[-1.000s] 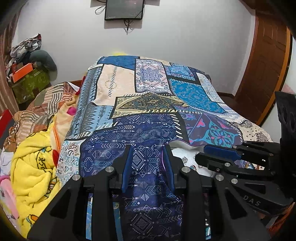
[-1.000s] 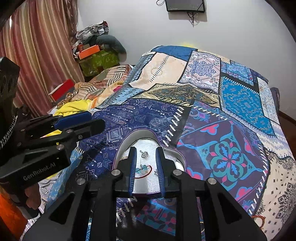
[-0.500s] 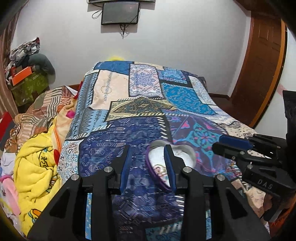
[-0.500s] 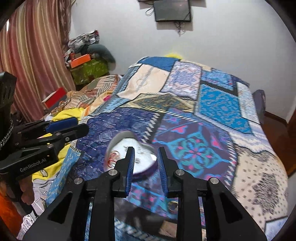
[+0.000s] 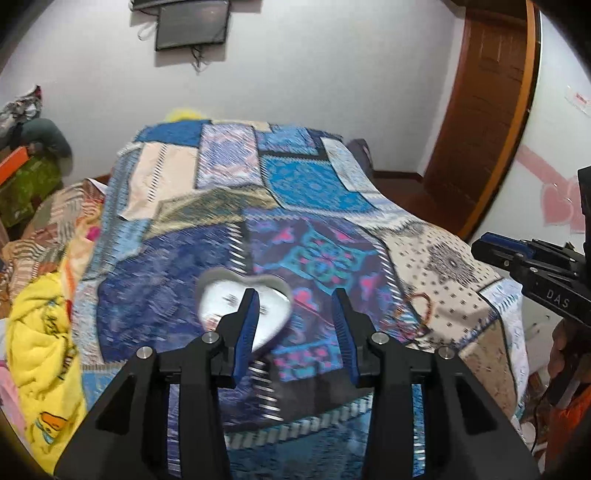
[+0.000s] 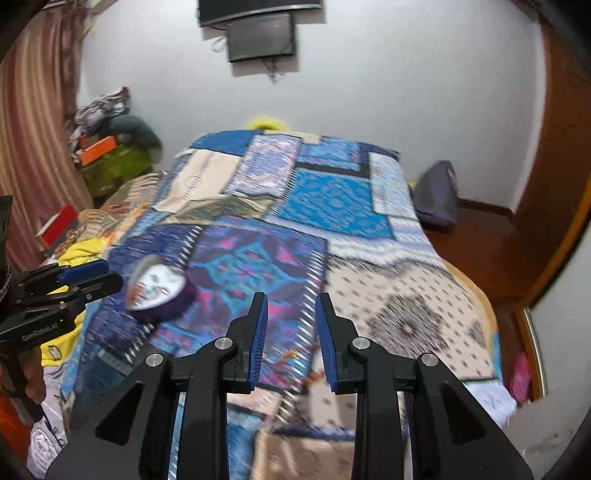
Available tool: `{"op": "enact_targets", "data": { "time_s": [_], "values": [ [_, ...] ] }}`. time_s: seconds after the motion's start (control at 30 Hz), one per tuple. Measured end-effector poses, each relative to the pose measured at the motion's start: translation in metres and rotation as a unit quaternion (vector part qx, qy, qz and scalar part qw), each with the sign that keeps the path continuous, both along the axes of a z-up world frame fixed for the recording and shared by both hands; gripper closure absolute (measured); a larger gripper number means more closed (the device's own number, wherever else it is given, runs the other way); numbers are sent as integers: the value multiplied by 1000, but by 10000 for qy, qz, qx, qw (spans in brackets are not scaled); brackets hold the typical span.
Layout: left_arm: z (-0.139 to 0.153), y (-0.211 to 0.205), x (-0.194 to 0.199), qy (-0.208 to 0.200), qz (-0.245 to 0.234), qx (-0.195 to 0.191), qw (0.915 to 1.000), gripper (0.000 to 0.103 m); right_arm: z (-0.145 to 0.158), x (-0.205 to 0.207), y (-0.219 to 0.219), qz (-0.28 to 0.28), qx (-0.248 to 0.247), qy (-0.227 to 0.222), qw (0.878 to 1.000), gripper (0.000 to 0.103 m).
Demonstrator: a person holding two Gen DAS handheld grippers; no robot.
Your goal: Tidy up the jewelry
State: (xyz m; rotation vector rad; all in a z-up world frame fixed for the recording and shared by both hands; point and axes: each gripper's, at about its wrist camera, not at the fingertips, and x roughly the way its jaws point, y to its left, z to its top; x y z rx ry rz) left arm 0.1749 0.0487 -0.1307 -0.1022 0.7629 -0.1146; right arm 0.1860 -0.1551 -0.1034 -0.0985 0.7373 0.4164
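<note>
A white heart-shaped jewelry tray with a purple rim (image 5: 242,308) lay flat on the blue patchwork bedspread (image 5: 314,184), its lobes toward the wall-mounted black screen (image 5: 192,24) and its tip toward the camera. Above the bedspread, the left gripper (image 5: 295,325) hung apart and empty; rightward, the right gripper (image 6: 290,328) was likewise parted, empty.

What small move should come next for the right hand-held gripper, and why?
Probably ease the right hand-held gripper down toward the orange bracelet on the bedspread. It's open and empty, the bracelet lies outside the heart-shaped box, though blur obscures details.
</note>
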Motion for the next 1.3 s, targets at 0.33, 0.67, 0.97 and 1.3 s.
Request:
{"op": "enact_targets", "data": {
  "time_s": [0.33,0.67,0.97,1.3],
  "values": [
    [-56,-44,12,811,-499,37,9955,62,-36,-8,-34,-219,-26,548,9983,71],
    [-93,-62,31,1200,-828,22,9893,62,-74,-5,-14,169,0,1044,9944,71],
    [-107,-71,50,1275,-920,103,9875,69,-92,-1,5,585,-91,1218,9908,71],
    [-111,-66,56,1240,-750,100,9894,87,-106,11,16,565,-136,1317,9896,71]
  ]
}}
